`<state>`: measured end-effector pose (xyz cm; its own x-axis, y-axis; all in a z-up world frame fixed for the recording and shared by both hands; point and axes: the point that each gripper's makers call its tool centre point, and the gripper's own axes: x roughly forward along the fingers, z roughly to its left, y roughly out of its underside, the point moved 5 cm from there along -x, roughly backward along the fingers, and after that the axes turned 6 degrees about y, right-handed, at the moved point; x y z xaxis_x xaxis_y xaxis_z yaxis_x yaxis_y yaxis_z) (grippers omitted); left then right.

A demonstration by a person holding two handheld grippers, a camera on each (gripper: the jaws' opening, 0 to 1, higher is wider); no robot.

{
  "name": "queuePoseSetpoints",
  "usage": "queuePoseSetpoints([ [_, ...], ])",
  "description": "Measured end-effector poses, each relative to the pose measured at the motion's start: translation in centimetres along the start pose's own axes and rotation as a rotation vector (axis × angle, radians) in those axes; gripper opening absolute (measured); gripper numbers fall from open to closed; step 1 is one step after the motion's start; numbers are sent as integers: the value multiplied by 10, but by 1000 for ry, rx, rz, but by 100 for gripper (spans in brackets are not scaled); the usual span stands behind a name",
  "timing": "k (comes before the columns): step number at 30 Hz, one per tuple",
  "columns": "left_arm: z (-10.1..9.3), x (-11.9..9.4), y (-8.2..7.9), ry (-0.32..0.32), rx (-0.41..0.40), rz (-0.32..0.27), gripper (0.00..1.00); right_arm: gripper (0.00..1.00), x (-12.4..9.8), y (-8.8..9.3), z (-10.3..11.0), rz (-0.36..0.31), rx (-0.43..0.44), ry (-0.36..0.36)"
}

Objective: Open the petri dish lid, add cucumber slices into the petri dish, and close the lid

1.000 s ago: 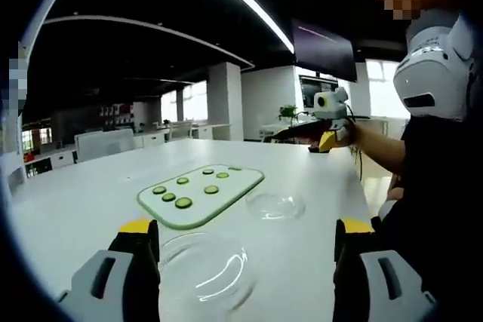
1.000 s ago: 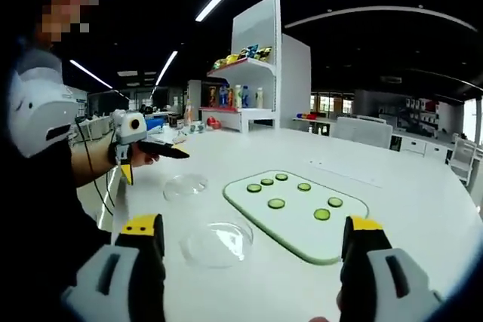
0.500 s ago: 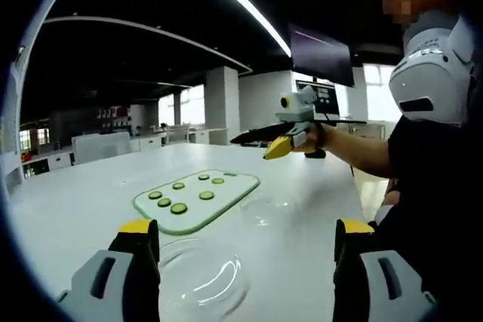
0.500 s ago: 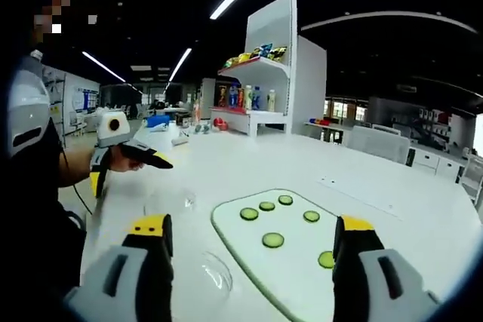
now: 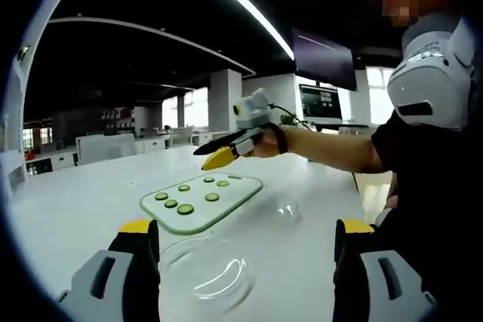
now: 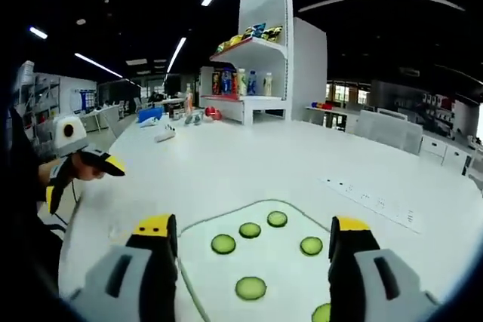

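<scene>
Right claw (image 6: 247, 240) agape, empty, above cucumber slices (image 6: 250, 288)

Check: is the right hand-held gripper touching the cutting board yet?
Apart. In the left gripper view the right hand-held gripper hangs in the air above the cutting board, with background showing between them.

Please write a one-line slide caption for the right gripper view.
Open right tongs hover above cucumber slices on a pale green board.

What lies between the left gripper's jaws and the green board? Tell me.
In the left gripper view, a clear petri dish lies between the left gripper and the green board.
</scene>
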<state>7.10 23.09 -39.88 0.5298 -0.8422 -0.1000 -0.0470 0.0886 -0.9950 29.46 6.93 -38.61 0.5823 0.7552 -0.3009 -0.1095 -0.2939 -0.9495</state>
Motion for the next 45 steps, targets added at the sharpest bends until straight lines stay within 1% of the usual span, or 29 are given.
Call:
queuePoseSetpoints([
  [3,2,-2,-3,-9,8,-5,95,76,18,-3,-1,22,-20,-2],
  [5,1,-4,-5,-23,33,-5,95,71,29,-2,-3,49,-26,5],
  [6,0,-5,-6,-24,38,-7,95,69,35,2,-4,85,-5,11],
  [10,1,-9,-7,-26,30,-16,95,59,51,5,-6,98,41,20],
  [11,1,-9,-7,-28,30,-16,95,58,54,6,-7,104,50,26],
  [14,1,-14,-6,-34,33,-8,95,51,71,19,-16,152,43,67],
  [16,0,-15,-6,-33,28,-14,95,48,77,28,-19,174,23,87],
  [18,-2,-15,-5,-32,26,-20,95,47,79,34,-16,178,16,91],
  [20,-3,-15,-4,-34,30,-21,95,45,82,39,-16,184,41,90],
  [25,-4,-16,-4,-31,28,-28,95,38,87,45,-14,191,56,104],
  [27,-5,-16,-4,-29,28,-29,95,36,87,45,-11,192,54,99],
  [29,-5,-17,-4,-27,26,-32,95,35,87,43,-6,182,28,91],
  [32,-5,-17,-3,-28,25,-31,95,31,86,42,-4,182,12,94],
  [33,-5,-18,-2,-29,27,-27,95,30,90,41,-9,182,8,91],
  [38,-5,-18,-2,-30,34,-23,95,30,92,41,-5,186,8,74],
  [45,-7,-18,-3,-27,37,-20,95,26,93,43,-2,204,-1,69],
])
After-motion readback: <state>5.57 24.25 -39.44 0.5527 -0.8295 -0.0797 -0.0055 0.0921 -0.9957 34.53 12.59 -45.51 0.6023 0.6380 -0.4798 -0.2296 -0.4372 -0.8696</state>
